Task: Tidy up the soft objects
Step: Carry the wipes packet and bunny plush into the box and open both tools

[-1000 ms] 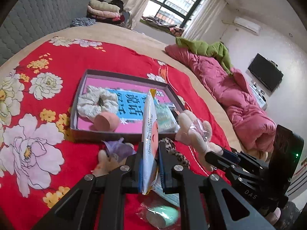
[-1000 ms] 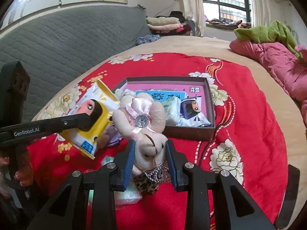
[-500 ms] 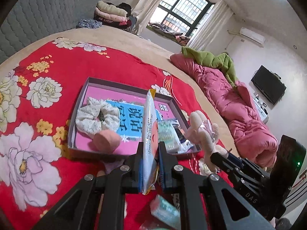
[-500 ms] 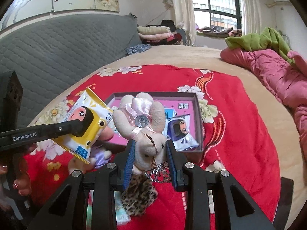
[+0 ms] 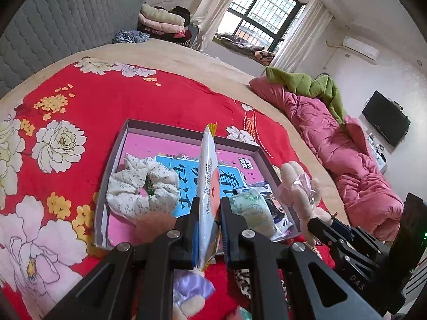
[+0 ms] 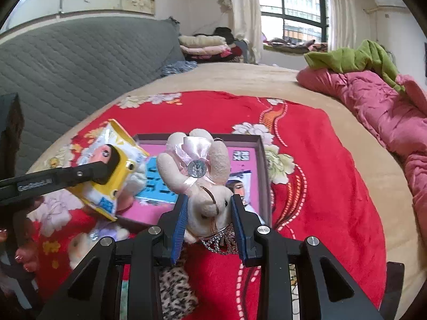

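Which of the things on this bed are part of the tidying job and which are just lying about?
Part of the job:
- tissue pack in the left tongs
- plush bunny in the right tongs
- shallow box
- scrunchie in the box
- leopard-print piece

Just lying about:
- pink quilt
- green blanket
- folded clothes
- television
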A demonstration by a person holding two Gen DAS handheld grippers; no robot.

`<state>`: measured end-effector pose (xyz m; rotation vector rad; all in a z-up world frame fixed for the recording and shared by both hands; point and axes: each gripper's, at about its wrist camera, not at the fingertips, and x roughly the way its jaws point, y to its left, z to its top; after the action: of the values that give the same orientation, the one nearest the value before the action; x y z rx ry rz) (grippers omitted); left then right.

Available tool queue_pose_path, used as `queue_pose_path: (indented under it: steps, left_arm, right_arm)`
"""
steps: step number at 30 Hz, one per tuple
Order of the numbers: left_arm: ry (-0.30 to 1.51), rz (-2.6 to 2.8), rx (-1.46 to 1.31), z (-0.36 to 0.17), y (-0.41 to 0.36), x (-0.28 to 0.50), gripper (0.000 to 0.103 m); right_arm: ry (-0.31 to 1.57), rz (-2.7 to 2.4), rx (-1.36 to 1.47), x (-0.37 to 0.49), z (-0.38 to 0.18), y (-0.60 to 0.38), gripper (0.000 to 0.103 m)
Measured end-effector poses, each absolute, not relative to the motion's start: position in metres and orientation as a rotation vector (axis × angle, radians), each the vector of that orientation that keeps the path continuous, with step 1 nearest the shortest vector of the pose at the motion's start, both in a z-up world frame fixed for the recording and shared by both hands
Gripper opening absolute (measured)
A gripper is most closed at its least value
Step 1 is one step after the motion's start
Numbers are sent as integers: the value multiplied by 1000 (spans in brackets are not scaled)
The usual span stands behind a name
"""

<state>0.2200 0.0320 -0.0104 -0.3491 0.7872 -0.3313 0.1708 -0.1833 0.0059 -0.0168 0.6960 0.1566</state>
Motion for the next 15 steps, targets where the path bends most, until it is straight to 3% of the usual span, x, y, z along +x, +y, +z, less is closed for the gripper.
queue_pose_path:
  steps: [15]
  left_arm:
    - [833,-321,-333,-28,22,239,14]
  right_arm:
    - [754,96,22,200,-20,-194,33]
